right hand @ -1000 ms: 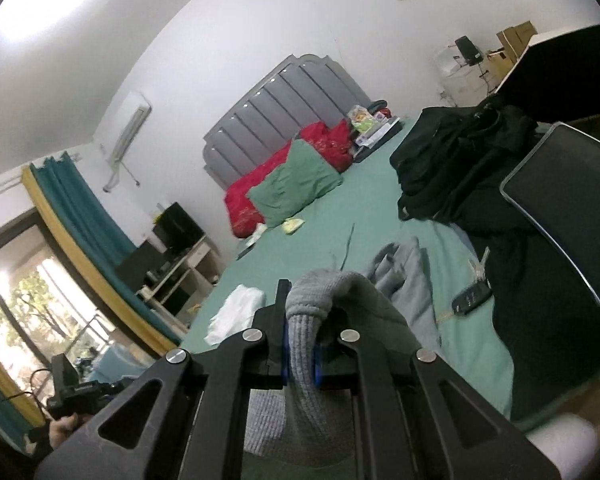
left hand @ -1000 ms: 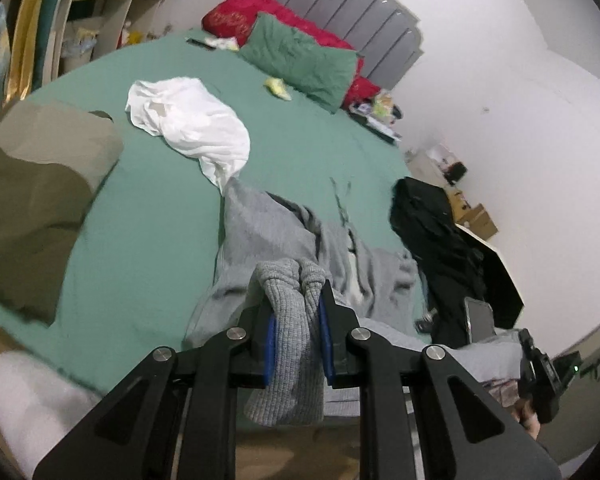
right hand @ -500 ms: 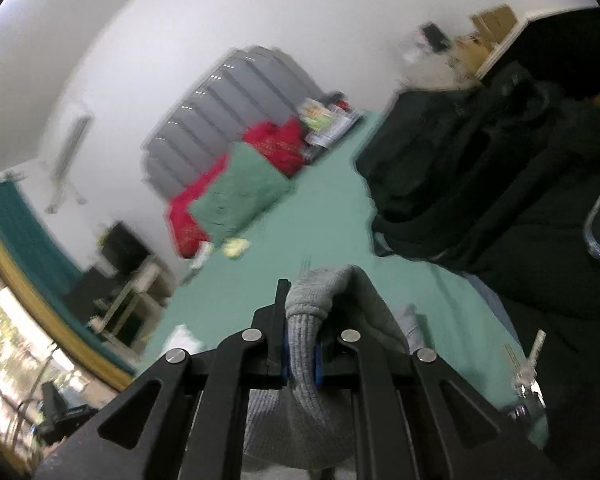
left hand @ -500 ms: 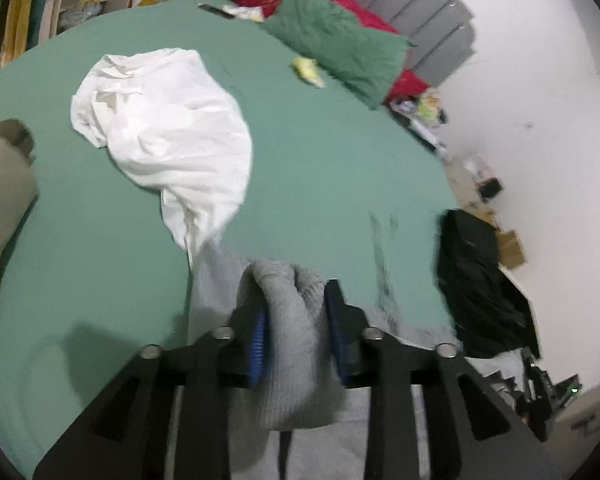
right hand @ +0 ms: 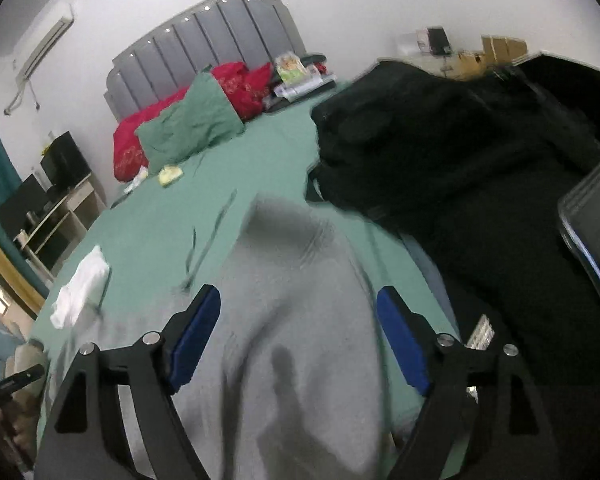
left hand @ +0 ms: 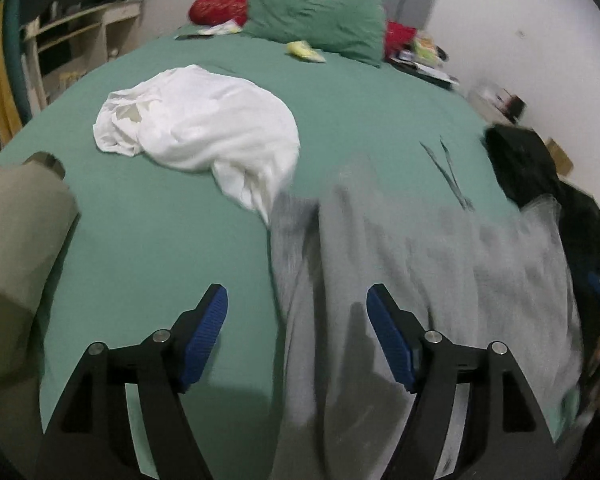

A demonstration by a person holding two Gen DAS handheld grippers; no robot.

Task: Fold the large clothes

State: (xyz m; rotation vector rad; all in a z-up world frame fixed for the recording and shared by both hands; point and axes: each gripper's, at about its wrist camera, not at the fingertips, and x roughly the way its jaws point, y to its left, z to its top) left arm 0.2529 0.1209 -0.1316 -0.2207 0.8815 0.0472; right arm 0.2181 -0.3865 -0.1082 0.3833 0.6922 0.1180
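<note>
Grey garment (left hand: 420, 264) released on bed (left hand: 172, 248)
Both the left gripper (left hand: 296, 332) and the right gripper (right hand: 298, 336) are opening, nothing pinched; folds could be spoiled by bunched cloth.

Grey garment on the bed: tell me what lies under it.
The grey garment lies spread on the green sheet, which shows all round it. One corner of the white cloth meets its edge. Anything beneath the grey fabric itself is covered.

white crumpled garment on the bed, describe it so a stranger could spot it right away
Start at the big bed with the green sheet and grey padded headboard. Midway down its left half lies a crumpled white cloth garment, bunched into a rounded heap. It is the only white piece, just beyond the flat grey knit garment and far from the black clothes.
</note>
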